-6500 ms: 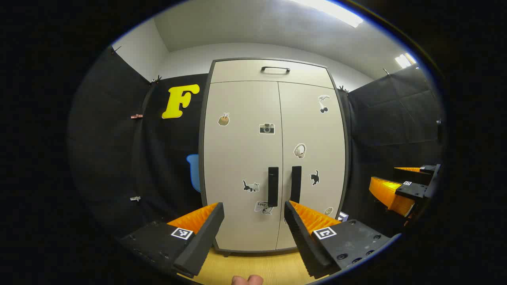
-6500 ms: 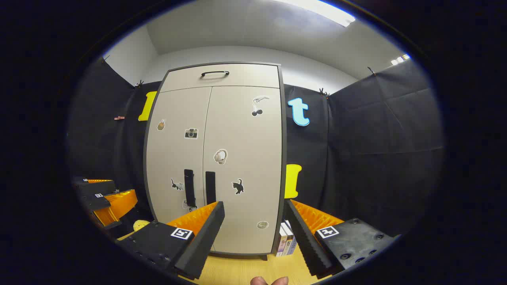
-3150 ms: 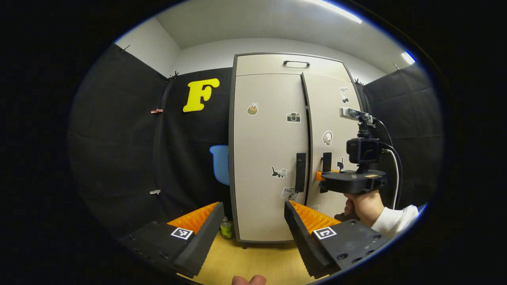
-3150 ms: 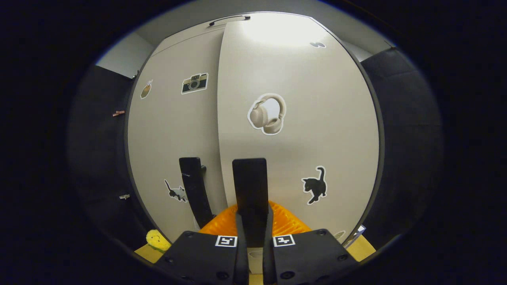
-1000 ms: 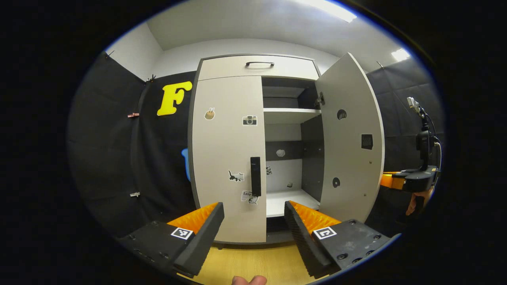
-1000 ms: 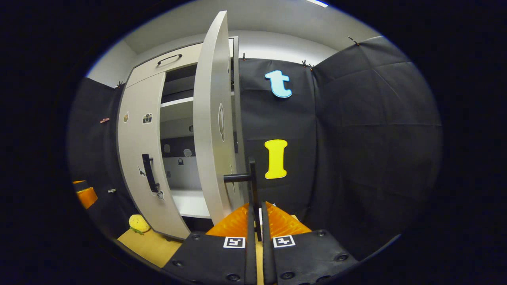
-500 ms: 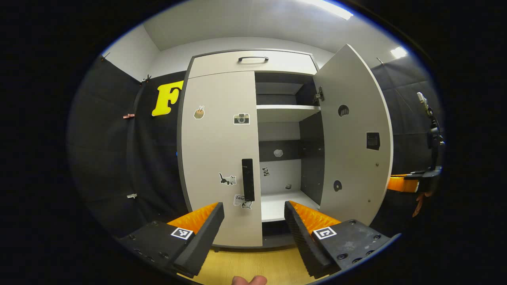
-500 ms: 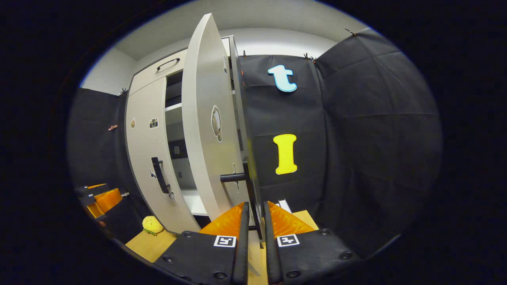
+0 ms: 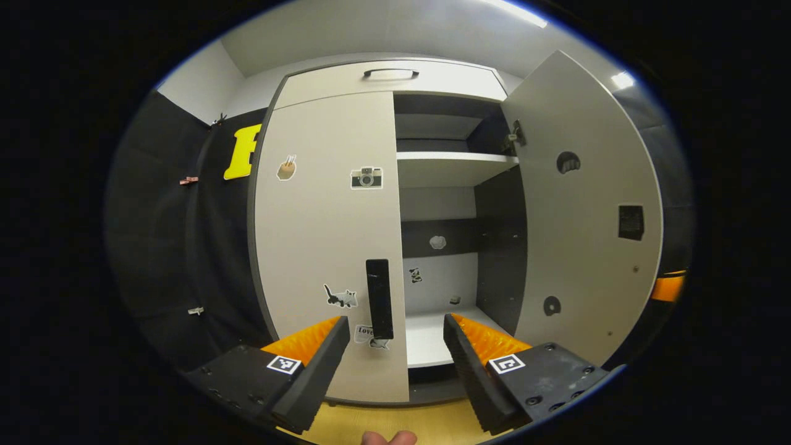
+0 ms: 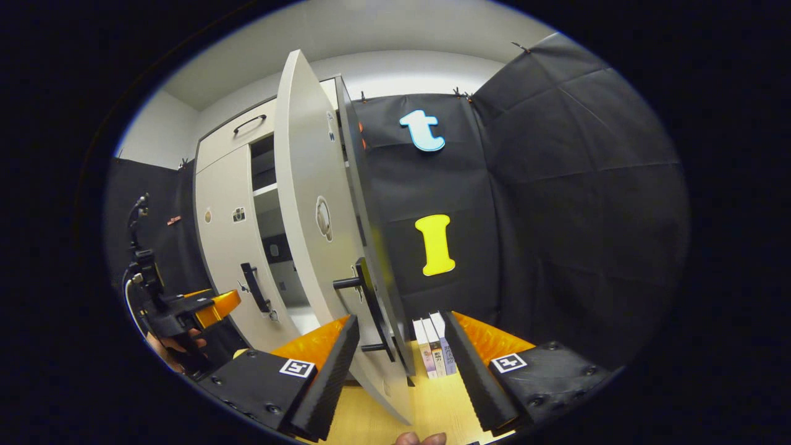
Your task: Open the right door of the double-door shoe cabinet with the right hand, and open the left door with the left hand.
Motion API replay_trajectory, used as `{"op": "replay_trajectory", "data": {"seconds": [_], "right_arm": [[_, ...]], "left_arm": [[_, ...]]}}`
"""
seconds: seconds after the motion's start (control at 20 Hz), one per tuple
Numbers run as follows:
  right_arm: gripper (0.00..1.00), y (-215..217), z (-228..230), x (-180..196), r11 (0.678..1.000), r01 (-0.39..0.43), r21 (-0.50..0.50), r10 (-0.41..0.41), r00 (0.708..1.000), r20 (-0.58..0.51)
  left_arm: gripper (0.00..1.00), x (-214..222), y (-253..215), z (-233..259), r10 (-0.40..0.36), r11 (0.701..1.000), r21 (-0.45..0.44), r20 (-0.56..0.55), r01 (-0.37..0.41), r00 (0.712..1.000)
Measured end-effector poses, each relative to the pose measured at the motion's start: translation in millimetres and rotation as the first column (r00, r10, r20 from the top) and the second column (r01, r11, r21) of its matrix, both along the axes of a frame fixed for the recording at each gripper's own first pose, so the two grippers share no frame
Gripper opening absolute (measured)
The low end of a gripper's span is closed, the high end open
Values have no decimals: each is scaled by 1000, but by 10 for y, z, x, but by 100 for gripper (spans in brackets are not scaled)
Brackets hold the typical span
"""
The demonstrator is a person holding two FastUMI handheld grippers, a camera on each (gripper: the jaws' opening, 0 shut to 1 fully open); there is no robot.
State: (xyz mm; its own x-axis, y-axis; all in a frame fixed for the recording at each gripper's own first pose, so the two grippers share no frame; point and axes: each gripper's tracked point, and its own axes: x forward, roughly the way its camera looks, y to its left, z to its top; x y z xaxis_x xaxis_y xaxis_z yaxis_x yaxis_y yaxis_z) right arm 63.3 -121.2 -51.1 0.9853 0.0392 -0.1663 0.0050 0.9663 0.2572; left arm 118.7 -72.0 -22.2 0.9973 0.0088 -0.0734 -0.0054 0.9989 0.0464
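Observation:
The beige shoe cabinet's left door (image 9: pixel 327 247) is shut, its black bar handle (image 9: pixel 379 298) just above and between my left gripper's (image 9: pixel 395 346) open fingers, a short way ahead. The right door (image 9: pixel 587 235) stands swung wide, baring white shelves (image 9: pixel 454 165). In the right gripper view that door (image 10: pixel 309 216) is nearly edge-on. Its handle (image 10: pixel 371 309) stands between the open fingers of my right gripper (image 10: pixel 398 346), untouched. The left gripper (image 10: pixel 219 304) shows farther off at the left, held by a hand, facing the left door's handle (image 10: pixel 255 287).
A top drawer with a black handle (image 9: pixel 390 73) sits above the doors. Several books (image 10: pixel 432 352) stand on the wooden floor (image 10: pixel 432 402) beside the cabinet's right side. Black cloth walls close in left and right. An orange finger (image 9: pixel 668 288) of the right gripper shows beyond the open door.
My right gripper has opened and let go of the right door's handle, with the door swung wide. The left gripper has moved closer to the left door's handle.

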Motion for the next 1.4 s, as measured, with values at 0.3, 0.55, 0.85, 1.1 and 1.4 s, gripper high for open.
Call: {"op": "replay_trajectory", "data": {"seconds": [0.3, 0.55, 0.85, 1.1, 1.4], "right_arm": [[98, -115, -29, -133, 994, 50, -96, -49, 999, 4], [98, -100, 19, -137, 994, 45, -99, -43, 999, 22], [98, -196, 24, -153, 991, 75, -110, -72, 997, 30], [98, -192, 70, -167, 990, 84, -112, -80, 996, 43], [98, -121, 125, -209, 990, 77, -120, -71, 996, 52]], "left_arm": [[94, 537, 171, -81, 36, 999, 4, 13, -36, 999], [92, 915, 217, -143, 38, 999, 10, 27, -38, 999], [65, 1216, 314, -341, 72, 997, 8, -12, -72, 997], [37, 1256, 247, -362, 47, 998, -34, -2, -47, 999], [34, 1246, 242, -436, 56, 998, -22, -25, -57, 998]]}}
